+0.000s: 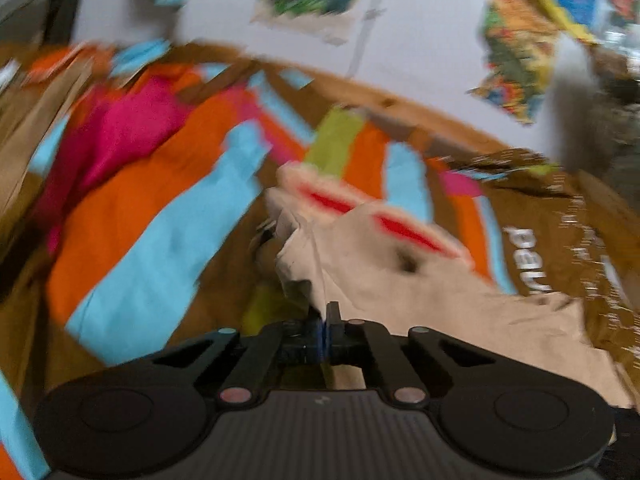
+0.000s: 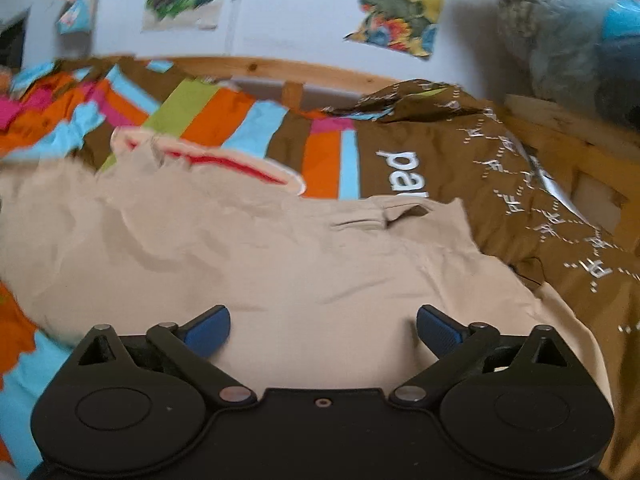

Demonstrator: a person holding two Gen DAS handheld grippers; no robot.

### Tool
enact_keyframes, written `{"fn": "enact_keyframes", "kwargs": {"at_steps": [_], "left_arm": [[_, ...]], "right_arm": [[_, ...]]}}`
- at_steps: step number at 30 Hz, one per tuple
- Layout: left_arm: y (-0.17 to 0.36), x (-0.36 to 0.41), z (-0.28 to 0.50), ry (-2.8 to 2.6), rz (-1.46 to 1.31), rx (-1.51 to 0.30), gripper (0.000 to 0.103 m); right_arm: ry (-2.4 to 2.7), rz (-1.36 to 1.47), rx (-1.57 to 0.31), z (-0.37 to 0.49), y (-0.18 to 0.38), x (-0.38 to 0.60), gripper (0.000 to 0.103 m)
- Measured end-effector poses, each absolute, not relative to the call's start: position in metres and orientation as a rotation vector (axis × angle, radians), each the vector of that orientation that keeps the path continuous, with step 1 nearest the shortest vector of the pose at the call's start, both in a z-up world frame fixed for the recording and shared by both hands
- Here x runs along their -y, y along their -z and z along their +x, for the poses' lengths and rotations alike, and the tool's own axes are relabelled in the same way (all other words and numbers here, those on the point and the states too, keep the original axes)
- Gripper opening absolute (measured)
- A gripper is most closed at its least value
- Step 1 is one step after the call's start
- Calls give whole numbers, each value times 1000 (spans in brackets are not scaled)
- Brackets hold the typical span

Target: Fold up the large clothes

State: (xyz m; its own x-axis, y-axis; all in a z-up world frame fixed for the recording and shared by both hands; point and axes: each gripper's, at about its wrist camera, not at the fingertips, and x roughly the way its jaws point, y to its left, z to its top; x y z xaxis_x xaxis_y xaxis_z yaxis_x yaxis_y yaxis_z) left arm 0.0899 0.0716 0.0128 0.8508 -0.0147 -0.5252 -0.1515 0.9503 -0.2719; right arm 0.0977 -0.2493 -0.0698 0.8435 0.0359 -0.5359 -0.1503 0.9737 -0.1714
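One large beige garment spread on a bed, over a bedcover of orange, sky-blue, lime, pink and brown stripes, with its far edge showing a cream band with a red stripe. Soft, thin woven cloth by the look of the shallow wrinkles and of the way it hangs; probably light, limp, not slippery and not fragile, so likely to sag and trail wherever not supported. Left tool closed together on a bunched corner of this cloth, the fabric rising in a crumpled peak straight from the blue pads; hard to say how much cloth is pinched, because of the blur. Right tool with jaws wide apart and nothing between them, hovering low over a flat, smooth part of the beige cloth; blue ribbed pads well visible, touching or not cannot be told. Best place to take hold for a fold, as a judgement: a corner or a hem, matching the left one, and not the middle, where only a thin pinch would lift. Near the right side, a brown pillow with white letters, matte and puffy. Behind, a pale wooden bed frame and a white wall with colourful paper pictures
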Motion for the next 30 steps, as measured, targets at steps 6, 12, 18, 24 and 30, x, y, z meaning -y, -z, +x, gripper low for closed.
{"fn": "enact_keyframes", "kwargs": {"at_steps": [6, 12, 18, 24, 30], "left_arm": [[-77, -4, 106, 150, -161, -491, 0], [-118, 89, 127, 407, 27, -477, 0], [-114, 176, 130, 598, 181, -510, 0], [-87, 222, 126, 726, 242, -563, 0], [-61, 250, 116, 849, 284, -609, 0]], "right_arm": [[-111, -212, -577, 106, 76, 250, 97], [-102, 146, -550, 114, 34, 305, 77], [-133, 577, -441, 102, -10, 390, 67], [-262, 1046, -347, 95, -5, 467, 67], [-325, 1073, -332, 108, 3, 488, 57]]}}
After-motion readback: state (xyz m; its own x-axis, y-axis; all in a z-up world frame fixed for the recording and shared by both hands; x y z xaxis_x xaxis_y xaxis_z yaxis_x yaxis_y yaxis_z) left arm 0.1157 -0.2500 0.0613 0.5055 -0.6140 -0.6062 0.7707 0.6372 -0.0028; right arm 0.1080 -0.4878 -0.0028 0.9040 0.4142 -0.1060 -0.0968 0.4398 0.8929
